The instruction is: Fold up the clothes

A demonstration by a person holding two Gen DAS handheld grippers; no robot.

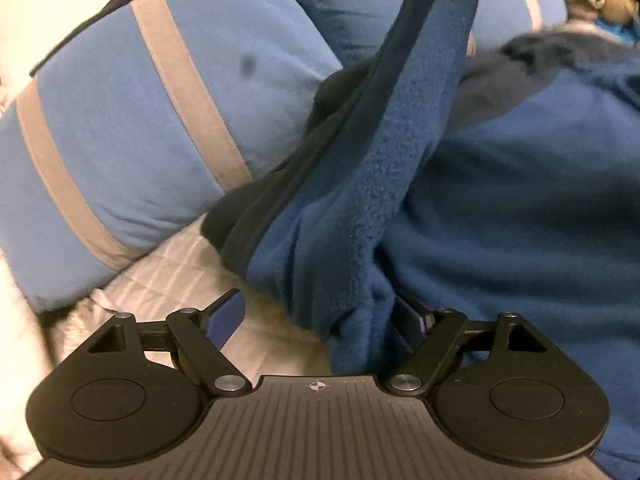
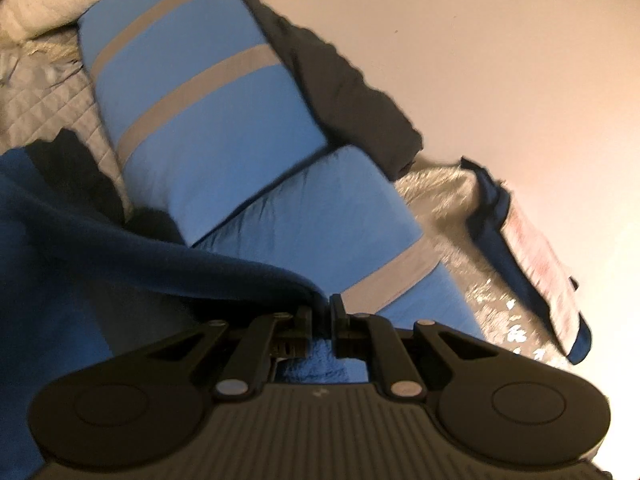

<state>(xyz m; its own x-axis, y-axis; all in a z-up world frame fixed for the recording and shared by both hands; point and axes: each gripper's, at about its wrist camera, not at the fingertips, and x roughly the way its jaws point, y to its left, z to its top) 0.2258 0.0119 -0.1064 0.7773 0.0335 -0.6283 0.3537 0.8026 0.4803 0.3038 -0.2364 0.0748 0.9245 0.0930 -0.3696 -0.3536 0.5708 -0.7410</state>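
A dark blue fleece garment with a black trimmed edge hangs in a stretched strip from the top of the left wrist view down to my left gripper. That gripper is open, its blue pads wide apart, and the fleece drapes between them and over the right finger. More of the garment lies bunched at the right. In the right wrist view the fleece spreads from the left to my right gripper, which is shut on its edge.
Two light blue pillows with grey stripes lie on a quilted pale bedspread. A black garment lies behind the pillows against a pale wall. A folded item with dark blue trim sits at the right.
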